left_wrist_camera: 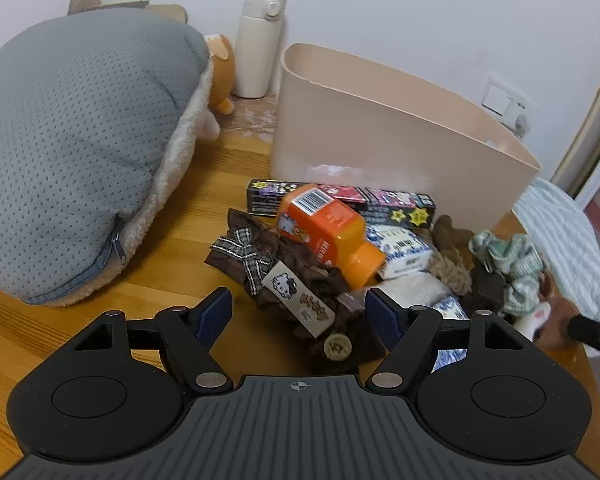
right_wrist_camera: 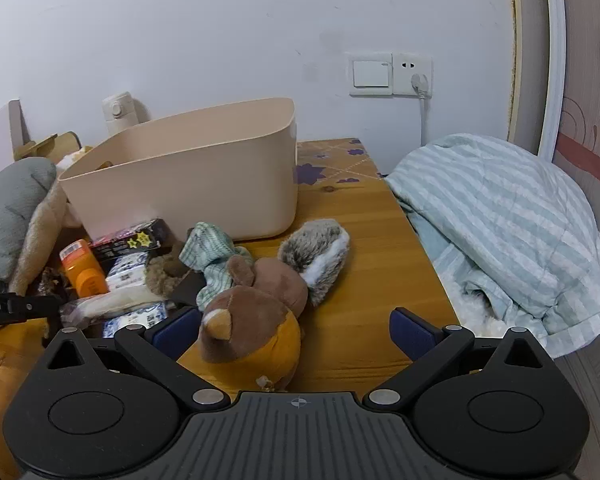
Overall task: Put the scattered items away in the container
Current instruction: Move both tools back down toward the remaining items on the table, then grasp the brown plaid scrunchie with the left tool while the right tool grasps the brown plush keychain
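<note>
A beige plastic container [left_wrist_camera: 380,132] stands at the back of the wooden table; it also shows in the right wrist view [right_wrist_camera: 188,176]. In front of it lies a pile: an orange bottle [left_wrist_camera: 328,232], a long dark printed box [left_wrist_camera: 380,202], a brown bow hair piece with a Hello Kitty tag [left_wrist_camera: 284,276], blue-white packets [left_wrist_camera: 404,250] and a green checked scrunchie [left_wrist_camera: 508,260]. My left gripper [left_wrist_camera: 298,312] is open, its jaws either side of the brown hair piece. My right gripper [right_wrist_camera: 294,332] is open just above a brown plush squirrel [right_wrist_camera: 256,320] with a grey tail.
A large grey cushion [left_wrist_camera: 72,152] fills the table's left side. A white flask [left_wrist_camera: 260,44] stands behind the container. A striped blue-green quilt [right_wrist_camera: 500,224] lies past the table's right edge. A wall socket [right_wrist_camera: 392,74] sits above the table.
</note>
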{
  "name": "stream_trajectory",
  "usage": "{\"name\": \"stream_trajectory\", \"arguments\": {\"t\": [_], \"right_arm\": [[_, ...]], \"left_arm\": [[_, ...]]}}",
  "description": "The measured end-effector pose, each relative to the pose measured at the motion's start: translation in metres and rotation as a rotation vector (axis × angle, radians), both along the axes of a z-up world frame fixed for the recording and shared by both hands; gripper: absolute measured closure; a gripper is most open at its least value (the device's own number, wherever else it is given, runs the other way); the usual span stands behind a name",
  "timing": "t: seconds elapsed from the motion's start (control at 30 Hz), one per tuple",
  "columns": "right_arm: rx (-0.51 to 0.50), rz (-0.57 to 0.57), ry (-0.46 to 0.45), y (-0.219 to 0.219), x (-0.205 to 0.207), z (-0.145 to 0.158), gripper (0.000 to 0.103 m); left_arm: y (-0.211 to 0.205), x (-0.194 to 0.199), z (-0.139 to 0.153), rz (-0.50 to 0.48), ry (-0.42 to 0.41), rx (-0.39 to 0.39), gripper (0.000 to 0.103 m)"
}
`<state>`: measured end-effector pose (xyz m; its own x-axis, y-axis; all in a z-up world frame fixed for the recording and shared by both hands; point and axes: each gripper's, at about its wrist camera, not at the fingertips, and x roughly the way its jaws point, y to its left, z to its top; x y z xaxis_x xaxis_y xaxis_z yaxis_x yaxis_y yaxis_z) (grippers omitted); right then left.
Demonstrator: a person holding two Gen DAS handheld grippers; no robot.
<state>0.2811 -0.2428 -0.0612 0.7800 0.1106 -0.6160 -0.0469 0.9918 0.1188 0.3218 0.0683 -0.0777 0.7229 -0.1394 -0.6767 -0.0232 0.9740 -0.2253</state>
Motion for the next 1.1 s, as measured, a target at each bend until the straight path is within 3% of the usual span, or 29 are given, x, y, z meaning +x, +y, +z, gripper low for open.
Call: {"name": "stream_trajectory", "arguments": {"t": [0.17, 0.3, 0.63, 0.77, 0.87, 1.0, 1.1], "right_arm": [[0.009, -0.006, 0.005, 0.0, 0.008, -0.005, 0.0], [0.01, 0.004, 0.008, 0.0, 0.015, -0.006, 0.0], [0.03, 0.022, 0.05, 0.005, 0.032, -0.017, 0.001], [0.035, 0.022, 0.082, 0.006, 0.04, -0.022, 0.001], [0.073, 0.014, 0.099, 0.003, 0.042, -0.027, 0.009], [0.105, 0.019, 0.115, -0.001, 0.042, -0.03, 0.04], [0.112, 0.007, 0.109, -0.005, 0.038, -0.028, 0.044]], "left_arm": [[0.012, 0.012, -0.004, 0.062, 0.016, -0.074, 0.028], [0.012, 0.024, -0.007, 0.068, 0.047, -0.092, 0.028], [0.004, 0.035, -0.022, 0.073, 0.08, -0.069, 0.029], [0.002, 0.036, -0.023, 0.083, 0.077, -0.034, 0.037], [0.001, 0.034, -0.024, 0.081, 0.07, -0.018, 0.04], [0.005, 0.032, -0.026, 0.094, 0.066, -0.033, 0.043], [0.006, 0.029, -0.028, 0.097, 0.06, -0.037, 0.044]]}}
